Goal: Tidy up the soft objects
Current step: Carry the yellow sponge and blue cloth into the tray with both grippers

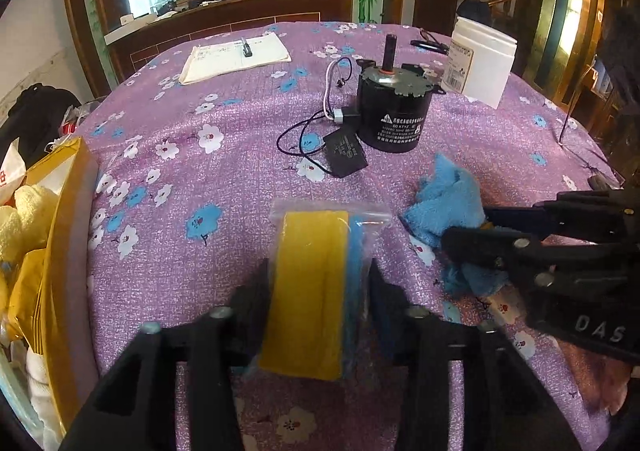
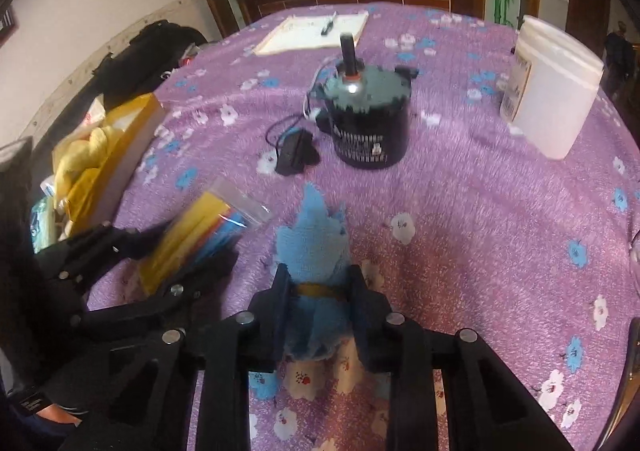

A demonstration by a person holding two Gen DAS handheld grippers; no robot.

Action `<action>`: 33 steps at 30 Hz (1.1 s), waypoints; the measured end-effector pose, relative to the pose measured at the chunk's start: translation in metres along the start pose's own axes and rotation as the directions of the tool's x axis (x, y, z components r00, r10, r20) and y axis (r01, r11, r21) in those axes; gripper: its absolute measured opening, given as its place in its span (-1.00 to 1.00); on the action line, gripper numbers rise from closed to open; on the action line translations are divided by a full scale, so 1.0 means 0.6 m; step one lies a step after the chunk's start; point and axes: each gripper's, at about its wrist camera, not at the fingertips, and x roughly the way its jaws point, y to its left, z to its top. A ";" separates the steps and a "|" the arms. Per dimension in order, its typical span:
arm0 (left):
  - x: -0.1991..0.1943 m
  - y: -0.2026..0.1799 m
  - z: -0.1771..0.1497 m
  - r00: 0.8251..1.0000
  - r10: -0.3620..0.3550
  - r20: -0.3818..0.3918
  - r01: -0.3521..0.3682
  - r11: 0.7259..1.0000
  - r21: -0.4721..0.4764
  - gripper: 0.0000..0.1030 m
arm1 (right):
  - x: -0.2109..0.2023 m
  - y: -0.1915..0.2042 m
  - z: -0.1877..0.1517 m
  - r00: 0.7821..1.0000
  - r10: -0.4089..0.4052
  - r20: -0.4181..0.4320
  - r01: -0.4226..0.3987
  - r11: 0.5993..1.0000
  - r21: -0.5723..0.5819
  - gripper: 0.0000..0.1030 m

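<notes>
The left hand-held gripper [image 1: 318, 283] is closed on a clear bag of yellow and blue sponge cloths [image 1: 316, 291], one finger pressing each side of the pack, near the worktop's near edge. The right hand-held gripper [image 2: 318, 301] is clamped on a blue plush cloth [image 2: 316, 247], which is bunched between its fingers and pokes out ahead of them, just beside the bag and a little toward the right edge. In the left wrist view the same cloth [image 1: 448, 207] lies crumpled against the right gripper's fingers.

The worktop [image 1: 240, 155] carries a purple flowered cover. Near its middle stands a black motor [image 1: 390, 111] with thin wires and a small black capacitor [image 1: 346, 157] just beside it. A white plastic jar [image 1: 478, 61] stands toward the far right edge, and a notepad with a pen [image 1: 236, 57] lies toward the far edge. At the left edge sits a yellow box [image 1: 60, 211] holding a pale yellow plush item [image 1: 24, 219].
</notes>
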 end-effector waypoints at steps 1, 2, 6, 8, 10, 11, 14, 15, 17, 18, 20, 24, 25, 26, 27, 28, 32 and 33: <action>-0.001 0.001 0.001 1.000 -0.010 0.006 0.010 1.000 -0.006 -0.27 | -0.006 0.000 0.002 1.000 -0.002 0.019 0.002 1.000 0.001 -0.43; -0.003 0.004 0.001 1.000 -0.018 0.016 0.018 1.000 -0.015 -0.27 | -0.012 0.001 0.004 0.999 0.002 0.042 -0.002 1.000 0.002 -0.43; -0.027 0.008 0.006 0.994 0.030 0.104 -0.026 0.999 -0.032 -0.28 | -0.027 0.004 0.009 0.994 0.014 0.107 -0.014 1.000 0.000 -0.43; -0.038 0.015 0.009 0.989 0.050 0.142 -0.043 0.998 -0.054 -0.28 | -0.029 0.007 0.010 0.993 0.023 0.120 -0.023 1.000 -0.002 -0.43; -0.044 0.023 0.011 0.983 0.080 0.167 -0.068 0.995 -0.077 -0.27 | -0.030 0.007 0.011 0.991 0.027 0.127 -0.028 1.000 0.003 -0.43; -0.045 0.026 0.011 0.980 0.097 0.175 -0.083 0.993 -0.085 -0.27 | -0.027 0.007 0.012 0.992 0.029 0.124 -0.029 1.000 0.004 -0.43; -0.052 0.032 0.013 0.971 0.134 0.196 -0.116 0.988 -0.100 -0.27 | -0.023 0.008 0.011 0.992 0.031 0.124 -0.032 0.999 0.005 -0.43; -0.055 0.033 0.012 0.969 0.140 0.203 -0.121 0.988 -0.100 -0.27 | -0.024 0.008 0.011 0.991 0.032 0.127 -0.033 0.999 0.003 -0.43; -0.057 0.033 0.012 0.965 0.152 0.214 -0.134 0.986 -0.094 -0.27 | -0.025 0.010 0.011 0.990 0.031 0.134 -0.031 1.000 0.001 -0.43; -0.058 0.032 0.012 0.964 0.154 0.216 -0.137 0.986 -0.090 -0.27 | -0.024 0.012 0.011 0.990 0.032 0.136 -0.032 0.999 0.000 -0.43; -0.057 0.029 0.011 0.962 0.160 0.220 -0.145 0.986 -0.084 -0.27 | -0.025 0.012 0.011 0.989 0.032 0.142 -0.032 0.999 -0.002 -0.43; -0.059 0.024 0.010 0.954 0.185 0.236 -0.173 0.983 -0.068 -0.27 | -0.028 0.014 0.010 0.988 0.033 0.151 -0.033 0.999 -0.006 -0.43; -0.059 0.023 0.010 0.951 0.192 0.240 -0.182 0.981 -0.064 -0.27 | -0.028 0.015 0.010 0.988 0.034 0.152 -0.033 0.999 -0.007 -0.43; -0.059 0.023 0.010 0.950 0.197 0.243 -0.187 0.980 -0.062 -0.26 | -0.028 0.015 0.011 0.988 0.036 0.151 -0.035 0.999 -0.009 -0.43; -0.059 0.023 0.009 0.949 0.201 0.245 -0.191 0.980 -0.063 -0.27 | -0.027 0.015 0.011 0.988 0.037 0.151 -0.036 0.999 -0.009 -0.43; -0.060 0.024 0.009 0.947 0.204 0.247 -0.194 0.979 -0.065 -0.27 | -0.026 0.015 0.010 0.988 0.038 0.150 -0.037 0.999 -0.009 -0.43; -0.063 0.029 0.009 0.940 0.223 0.258 -0.210 0.975 -0.077 -0.26 | -0.026 0.019 0.010 0.987 0.043 0.152 -0.041 0.999 -0.017 -0.43; -0.064 0.029 0.009 0.938 0.228 0.260 -0.214 0.974 -0.078 -0.26 | -0.026 0.021 0.010 0.987 0.046 0.153 -0.043 0.999 -0.020 -0.43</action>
